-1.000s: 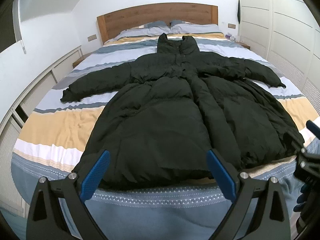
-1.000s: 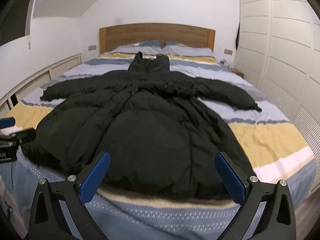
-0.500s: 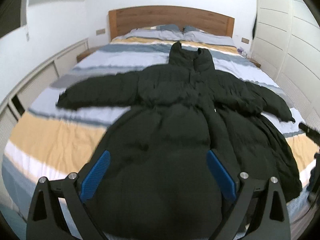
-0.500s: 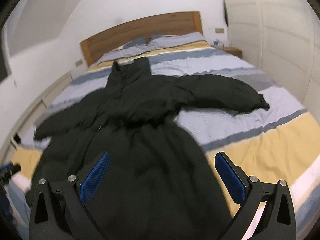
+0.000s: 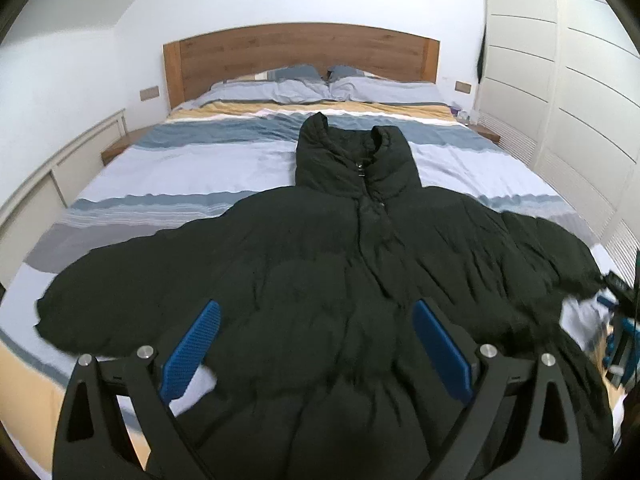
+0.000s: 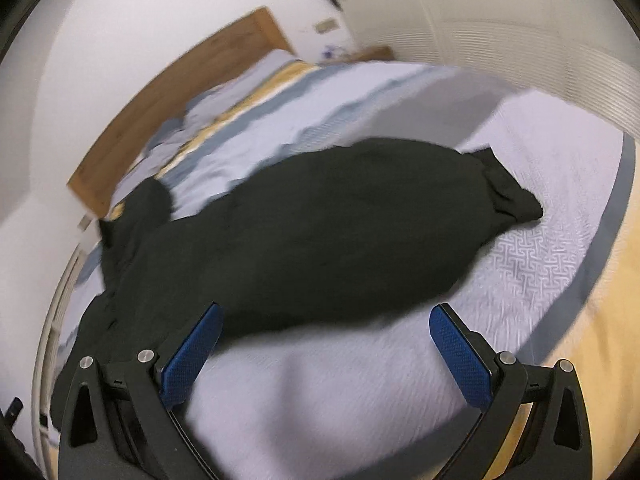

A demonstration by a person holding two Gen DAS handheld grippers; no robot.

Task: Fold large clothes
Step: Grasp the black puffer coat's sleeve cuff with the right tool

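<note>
A large black puffer coat (image 5: 320, 264) lies face up and spread flat on the bed, hood toward the headboard, both sleeves stretched out sideways. My left gripper (image 5: 316, 350) is open and empty, hovering over the coat's chest. My right gripper (image 6: 326, 354) is open and empty, just short of the coat's right sleeve (image 6: 352, 240), whose cuff (image 6: 516, 200) points right. The right wrist view is blurred by motion. The right gripper shows at the right edge of the left wrist view (image 5: 620, 320).
The bed has a striped blue, white and yellow cover (image 5: 192, 168), two pillows (image 5: 320, 88) and a wooden headboard (image 5: 300, 52). White wardrobe doors (image 5: 568, 100) line the right side. A low white cabinet (image 5: 52, 176) runs along the left wall.
Both grippers have moved forward from the foot of the bed over the coat. The left now hovers over the chest; the right swung toward the right sleeve. Both stayed open.
</note>
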